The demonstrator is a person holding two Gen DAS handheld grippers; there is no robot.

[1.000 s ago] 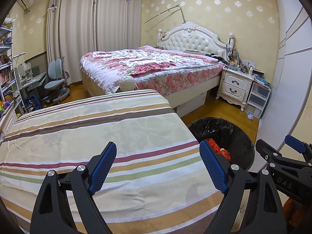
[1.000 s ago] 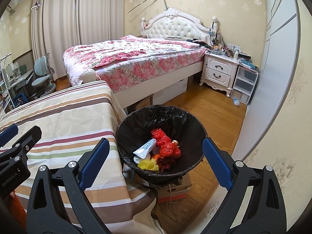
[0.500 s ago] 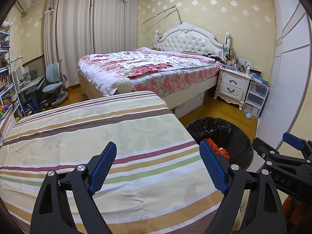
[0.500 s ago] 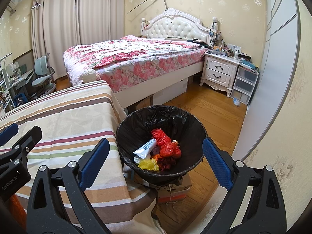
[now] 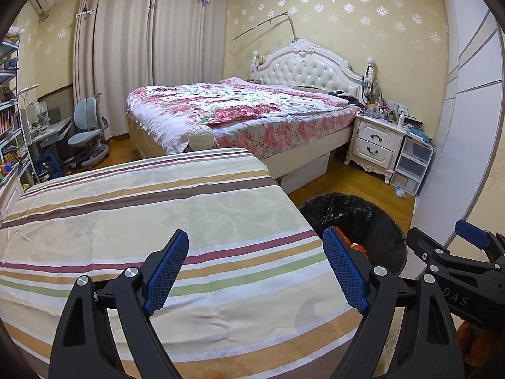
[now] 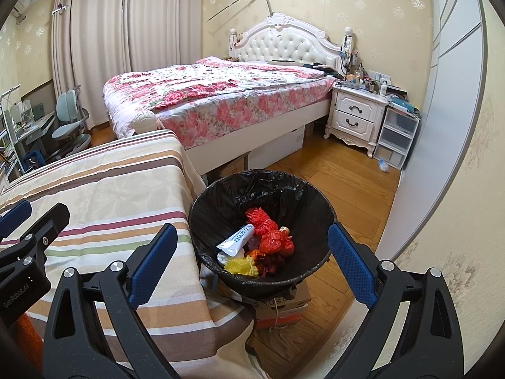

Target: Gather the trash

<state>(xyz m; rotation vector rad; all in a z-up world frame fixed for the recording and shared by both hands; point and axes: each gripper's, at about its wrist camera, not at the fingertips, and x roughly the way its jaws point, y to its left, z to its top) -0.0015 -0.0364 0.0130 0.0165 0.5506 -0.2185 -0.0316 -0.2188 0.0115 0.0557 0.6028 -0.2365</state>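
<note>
A black-bagged trash bin (image 6: 315,202) stands beside the striped table (image 6: 104,195). It holds a white tube (image 6: 236,240), red crumpled trash (image 6: 274,240) and a yellow piece (image 6: 240,266). My right gripper (image 6: 252,263) is open and empty, held just in front of the bin's near rim. My left gripper (image 5: 255,268) is open and empty above the striped tablecloth (image 5: 157,214); no trash shows on it. The bin (image 5: 372,221) shows at the right in the left wrist view, with the right gripper's body (image 5: 457,271) beside it.
A floral bed (image 6: 221,98) lies behind the table. A white nightstand (image 6: 356,117) and clear drawers (image 6: 397,139) stand at the back right. A cardboard box (image 6: 277,308) sits under the bin. A wardrobe wall (image 6: 448,126) is at the right. A desk chair (image 5: 85,132) is far left.
The left wrist view has shifted slightly, tilting up and drifting leftward across the table. The right gripper has barely moved. Both stay open.
</note>
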